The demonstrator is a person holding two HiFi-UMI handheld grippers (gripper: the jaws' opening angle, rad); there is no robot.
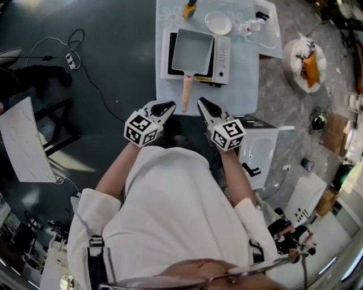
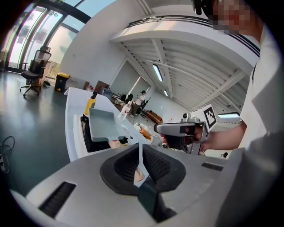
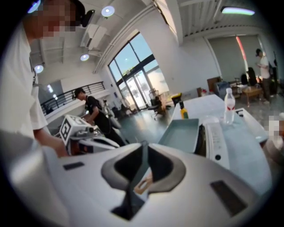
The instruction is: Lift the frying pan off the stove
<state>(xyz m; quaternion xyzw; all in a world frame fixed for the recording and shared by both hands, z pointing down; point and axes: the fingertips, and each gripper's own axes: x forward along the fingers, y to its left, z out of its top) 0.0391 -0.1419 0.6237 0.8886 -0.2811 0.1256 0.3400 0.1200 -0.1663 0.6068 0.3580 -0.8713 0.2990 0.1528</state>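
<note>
A grey rectangular frying pan (image 1: 193, 52) sits on a white portable stove (image 1: 222, 56), its wooden handle (image 1: 186, 93) pointing toward me. My left gripper (image 1: 170, 106) and right gripper (image 1: 201, 103) hover on either side of the handle's end, just short of the table edge, both shut and holding nothing. In the left gripper view the pan (image 2: 103, 124) lies ahead beyond the shut left gripper (image 2: 140, 155), and the right gripper (image 2: 177, 130) shows alongside. In the right gripper view the pan (image 3: 181, 133) and stove (image 3: 215, 142) lie ahead of the shut right gripper (image 3: 144, 159).
The stove stands on a pale table (image 1: 170, 96), with a white plate (image 1: 218, 22), a yellow-topped bottle (image 1: 189, 8) and a clear plastic bottle (image 1: 249, 25) behind it. A white box-like unit (image 1: 258, 150) stands at my right. Cables (image 1: 71, 56) lie on the dark floor at the left.
</note>
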